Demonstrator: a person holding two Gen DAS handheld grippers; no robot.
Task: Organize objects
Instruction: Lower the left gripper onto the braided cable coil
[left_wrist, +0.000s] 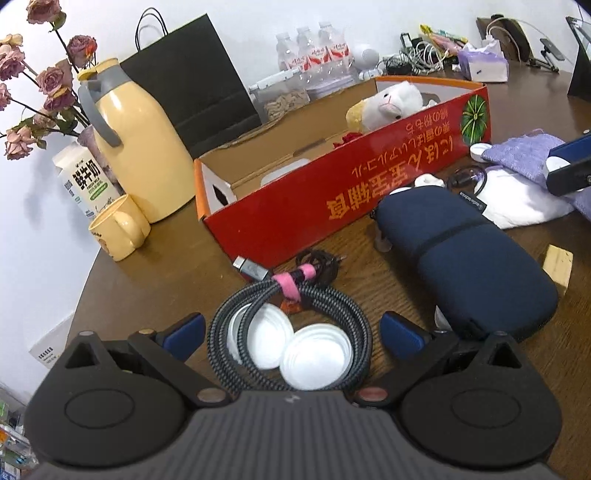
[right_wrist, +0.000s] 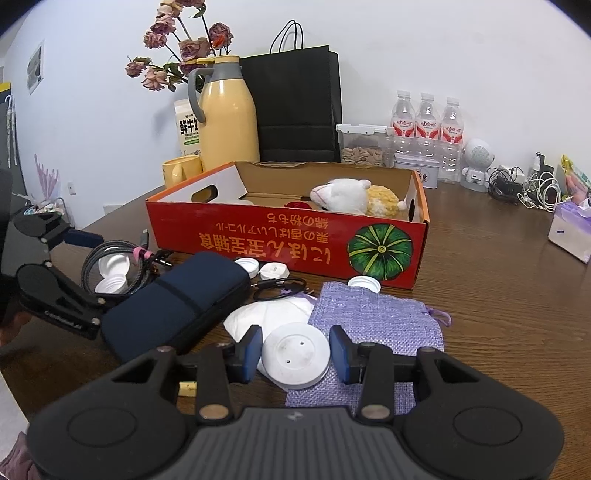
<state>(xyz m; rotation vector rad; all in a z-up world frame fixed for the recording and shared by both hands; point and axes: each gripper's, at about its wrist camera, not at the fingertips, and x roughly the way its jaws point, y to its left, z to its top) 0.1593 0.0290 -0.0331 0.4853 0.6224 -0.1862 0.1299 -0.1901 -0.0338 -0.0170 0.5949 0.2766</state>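
Note:
My left gripper (left_wrist: 291, 332) stands open, low over a coiled grey braided cable (left_wrist: 332, 306) tied with a pink strap. Two white lids (left_wrist: 314, 356) lie inside the coil, between the fingers but not touched by them. My right gripper (right_wrist: 296, 354) is shut on a white round disc (right_wrist: 295, 360), held just over a purple woven bag (right_wrist: 376, 317) and a white cloth (right_wrist: 273, 314). Behind stands the open red cardboard box (right_wrist: 295, 243) with a plush toy (right_wrist: 343, 195) inside. A navy zip case (left_wrist: 469, 251) lies between the two grippers.
A yellow jug (left_wrist: 140, 155), yellow mug (left_wrist: 118, 229), milk carton (left_wrist: 85, 181), dried roses and a black paper bag (left_wrist: 192, 81) stand behind the box. Water bottles (right_wrist: 426, 125), tangled chargers and a tissue box (right_wrist: 570, 229) line the back right. More white lids (right_wrist: 273, 271) lie by the box.

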